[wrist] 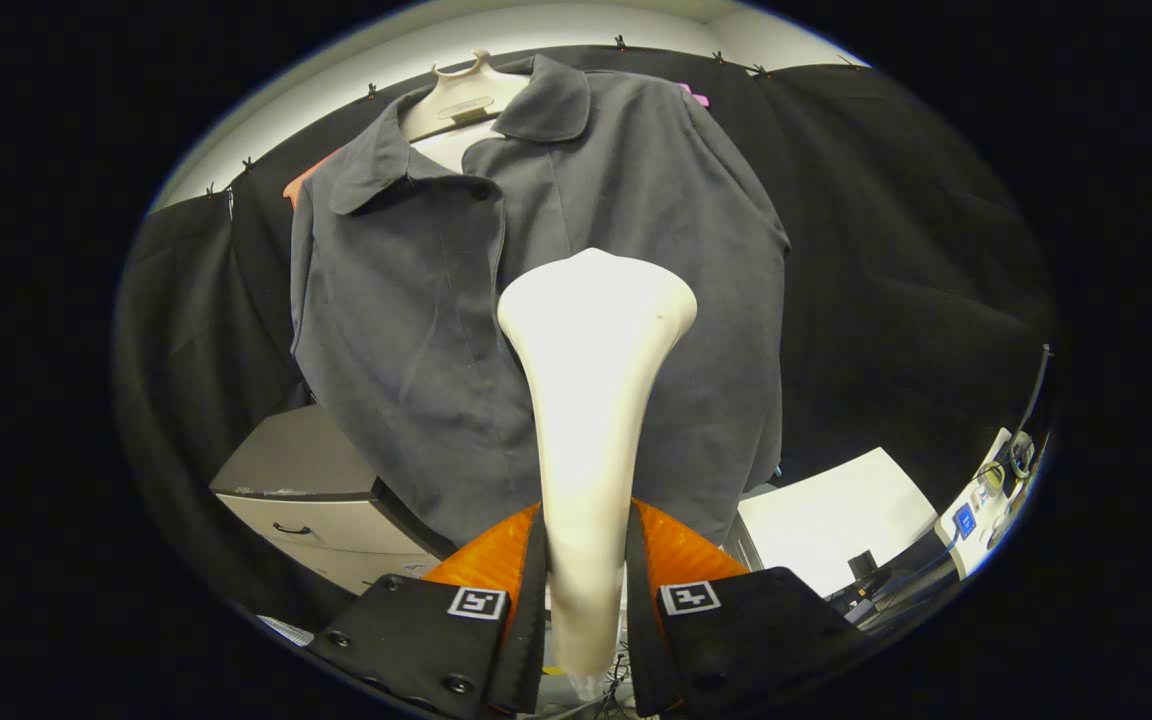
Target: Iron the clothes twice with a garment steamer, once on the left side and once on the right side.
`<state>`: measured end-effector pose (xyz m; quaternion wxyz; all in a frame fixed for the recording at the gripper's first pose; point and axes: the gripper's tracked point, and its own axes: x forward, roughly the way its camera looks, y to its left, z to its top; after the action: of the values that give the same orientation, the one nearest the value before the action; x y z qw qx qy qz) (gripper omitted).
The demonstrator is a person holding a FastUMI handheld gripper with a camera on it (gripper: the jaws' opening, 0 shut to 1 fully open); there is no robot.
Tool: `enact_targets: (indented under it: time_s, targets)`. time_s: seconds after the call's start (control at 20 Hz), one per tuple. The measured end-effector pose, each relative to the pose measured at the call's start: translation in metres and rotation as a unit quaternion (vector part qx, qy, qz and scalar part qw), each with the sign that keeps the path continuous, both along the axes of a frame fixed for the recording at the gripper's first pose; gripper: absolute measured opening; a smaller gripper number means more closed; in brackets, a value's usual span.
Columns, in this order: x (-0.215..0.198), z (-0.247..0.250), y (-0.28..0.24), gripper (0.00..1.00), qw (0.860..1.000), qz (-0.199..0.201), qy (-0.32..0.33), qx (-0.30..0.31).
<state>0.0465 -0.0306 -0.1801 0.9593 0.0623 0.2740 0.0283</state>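
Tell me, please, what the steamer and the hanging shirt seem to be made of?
The steamer, clamped between the gripper fingers, looks like smooth white plastic: seamless, softly glossy under the light. The shirt beyond it looks like matte woven dark grey fabric, perhaps cotton, with soft folds.
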Motion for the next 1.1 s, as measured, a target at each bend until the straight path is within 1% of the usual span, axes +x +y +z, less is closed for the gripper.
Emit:
enact_targets:
  time_s: [0.15,0.35,0.55,0.8,1.1]
  targets:
    - [-0.008,0.028,0.013,0.42,0.999,-0.003,-0.032,-0.002]
    - [-0.032,0.07,0.036,0.42,0.997,-0.004,-0.073,-0.007]
    - [-0.051,0.095,0.052,0.42,0.995,-0.015,-0.102,-0.001]
    - [-0.08,0.101,0.065,0.42,0.993,-0.03,-0.113,0.007]
    - [-0.091,0.09,0.061,0.42,0.994,-0.046,-0.101,0.003]
